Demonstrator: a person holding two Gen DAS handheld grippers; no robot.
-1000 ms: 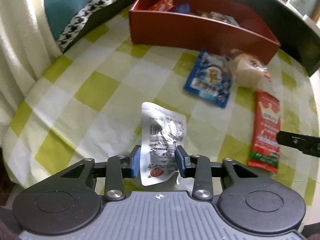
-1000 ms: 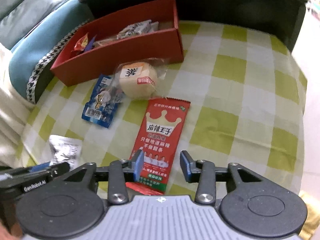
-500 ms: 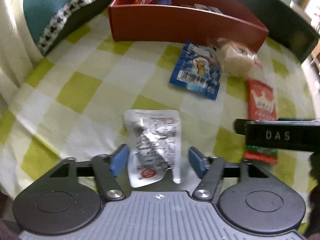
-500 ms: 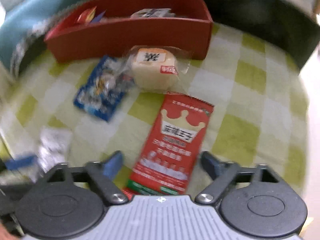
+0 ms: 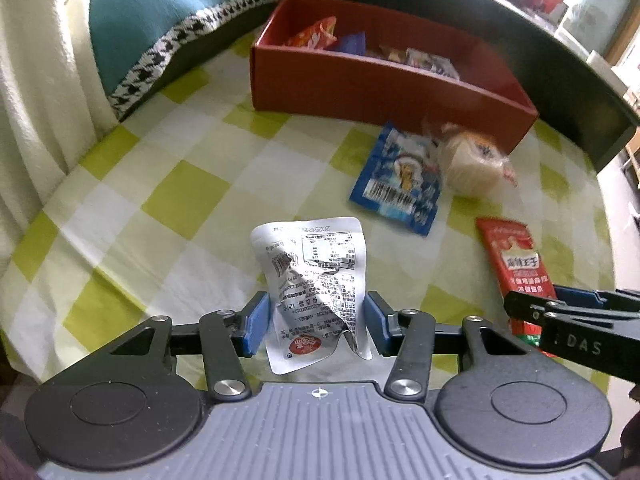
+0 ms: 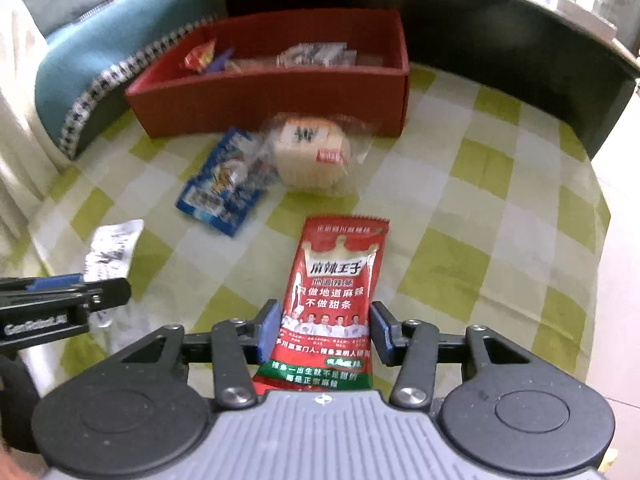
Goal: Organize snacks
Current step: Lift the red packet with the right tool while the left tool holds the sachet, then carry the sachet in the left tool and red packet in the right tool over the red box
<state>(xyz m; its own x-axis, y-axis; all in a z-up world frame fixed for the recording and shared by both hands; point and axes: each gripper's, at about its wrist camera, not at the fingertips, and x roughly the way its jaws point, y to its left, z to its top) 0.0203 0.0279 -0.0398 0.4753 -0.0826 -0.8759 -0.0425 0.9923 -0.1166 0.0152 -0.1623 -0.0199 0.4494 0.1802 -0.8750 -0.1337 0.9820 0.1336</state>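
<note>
My left gripper (image 5: 316,326) is shut on a crumpled silver snack packet (image 5: 312,276), whose free end sticks out over the table. My right gripper (image 6: 324,330) is shut on the near end of a red snack packet (image 6: 336,280) with a crown print. The red packet also shows in the left wrist view (image 5: 516,264), and the silver one in the right wrist view (image 6: 112,252). A red box (image 5: 360,84) with several snacks inside stands at the back. A blue packet (image 5: 400,180) and a wrapped bun (image 5: 472,160) lie in front of it.
The table wears a green and white checked cloth (image 5: 192,196). A teal cushion with a houndstooth edge (image 5: 160,12) lies at the back left. A dark raised ledge (image 5: 560,64) runs behind the box. The table's right edge (image 6: 600,208) drops to a pale floor.
Both grippers opened wide half a second ago and have now closed in on their packets. The silver packet has crumpled between the left fingers. Both cameras sit higher and show more of the box.
</note>
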